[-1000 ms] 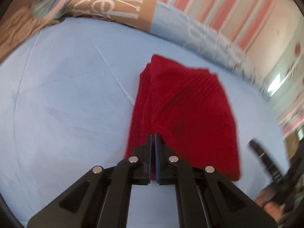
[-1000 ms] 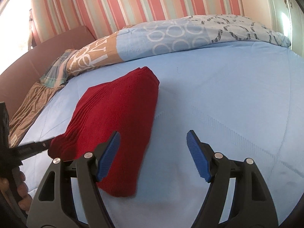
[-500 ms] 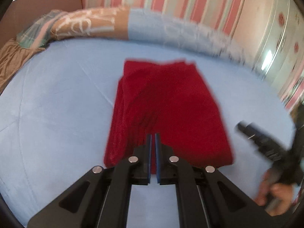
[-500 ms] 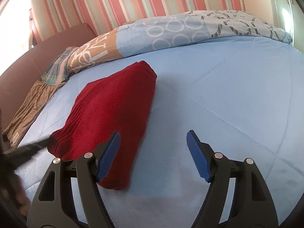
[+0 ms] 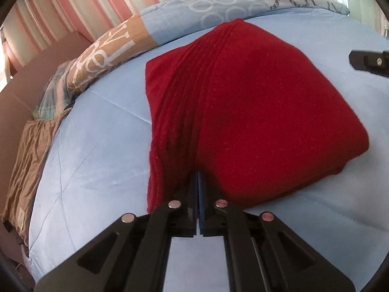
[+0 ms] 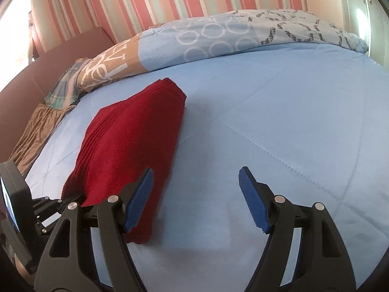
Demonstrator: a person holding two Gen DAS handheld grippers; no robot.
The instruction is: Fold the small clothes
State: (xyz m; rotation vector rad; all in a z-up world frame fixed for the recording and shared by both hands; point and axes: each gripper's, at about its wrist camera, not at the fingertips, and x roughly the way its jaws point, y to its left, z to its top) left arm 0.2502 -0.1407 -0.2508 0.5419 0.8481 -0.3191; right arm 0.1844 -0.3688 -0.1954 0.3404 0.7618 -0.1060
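Observation:
A red knitted garment [image 5: 243, 112], folded into a thick rectangle, lies on the light blue bed sheet [image 5: 97, 160]. My left gripper [image 5: 198, 182] is shut on the garment's near edge, its fingertips tucked under the red cloth. In the right wrist view the same garment [image 6: 131, 136] lies to the left, and my right gripper [image 6: 195, 189] is open and empty, hovering over the sheet [image 6: 279, 126] just right of the garment's near end. The left gripper's body shows at the left edge of that view.
A rolled duvet [image 6: 218, 41] with circles and lettering lies along the far side of the bed. A brown cloth [image 6: 36, 131] lies at the far left by the headboard. A striped wall stands behind.
The left gripper has swung round, still shut on the garment's edge, so the garment now fills more of its view. The right gripper has stayed open and drifted slightly.

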